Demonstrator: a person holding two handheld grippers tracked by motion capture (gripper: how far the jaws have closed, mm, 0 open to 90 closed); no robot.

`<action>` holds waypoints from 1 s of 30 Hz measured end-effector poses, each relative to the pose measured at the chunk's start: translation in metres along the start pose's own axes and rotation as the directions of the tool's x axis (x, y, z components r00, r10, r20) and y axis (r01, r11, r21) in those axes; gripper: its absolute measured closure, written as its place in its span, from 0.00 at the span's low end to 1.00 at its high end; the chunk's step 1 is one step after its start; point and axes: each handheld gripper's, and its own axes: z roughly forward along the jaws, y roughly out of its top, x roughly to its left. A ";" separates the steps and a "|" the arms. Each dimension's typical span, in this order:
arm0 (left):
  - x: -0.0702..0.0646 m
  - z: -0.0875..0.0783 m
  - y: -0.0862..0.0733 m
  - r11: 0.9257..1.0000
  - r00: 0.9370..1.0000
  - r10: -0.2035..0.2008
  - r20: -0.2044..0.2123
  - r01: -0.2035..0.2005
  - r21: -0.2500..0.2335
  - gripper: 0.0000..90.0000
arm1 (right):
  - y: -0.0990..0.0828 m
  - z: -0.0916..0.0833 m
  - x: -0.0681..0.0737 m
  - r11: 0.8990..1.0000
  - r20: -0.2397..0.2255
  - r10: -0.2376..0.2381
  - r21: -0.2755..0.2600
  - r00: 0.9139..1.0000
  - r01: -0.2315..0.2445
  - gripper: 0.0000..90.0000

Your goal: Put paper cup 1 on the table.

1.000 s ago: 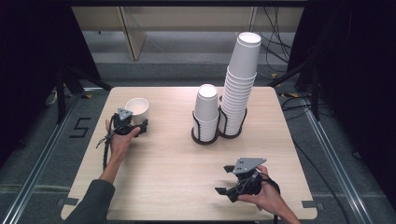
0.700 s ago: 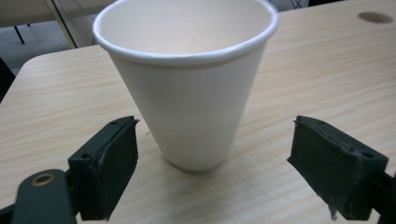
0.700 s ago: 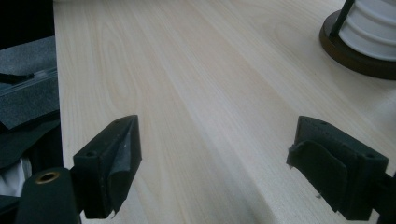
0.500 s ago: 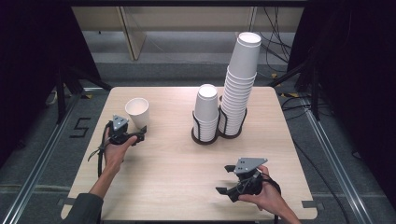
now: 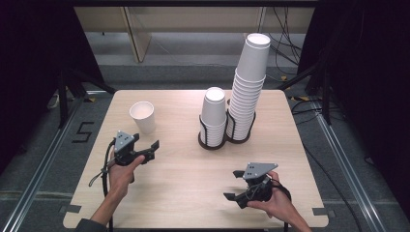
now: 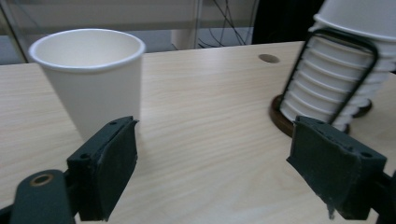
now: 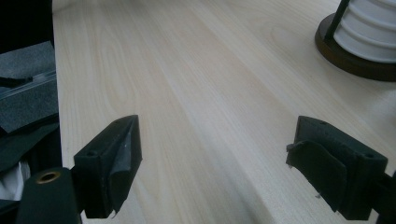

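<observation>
Single paper cup (image 5: pixel 143 116): upright, mouth up, on the far left part of the table (image 5: pixel 183 183), well apart from the wire holder (image 5: pixel 212 140) with its short stack (image 5: pixel 214 113) and tall stack (image 5: pixel 249 87) of cups. Free on all sides, touched by nothing.

Just changed: left gripper (image 5: pixel 153 150) no longer at the cup as a second ago, but drawn back toward the person's side and a little to the right, now near the cup and clear of it. Jaws wide apart in the left gripper view (image 6: pixel 217 128), with bare wood between them; cup (image 6: pixel 91 88) ahead and off to the left jaw's side, holder and stacked cups (image 6: pixel 336 88) beyond the right jaw.

Meaning for the work: cup judged as set down and let go; placing step apparently finished. Left hand free for another cup from the stacks, probably the next thing wanted.

Right gripper (image 5: pixel 233 185): low over the near right part of the table, in the same spot as in the earlier pictures. Jaws likewise spread in the right gripper view (image 7: pixel 215 126), nothing held, only table surface ahead and the holder's dark base (image 7: pixel 350 56) at the far right.
</observation>
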 end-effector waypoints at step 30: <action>-0.063 -0.050 -0.054 0.996 0.983 0.083 0.165 -0.086 0.014 0.16 | -0.005 0.001 -0.005 1.000 0.009 0.018 0.000 1.000 -0.018 0.19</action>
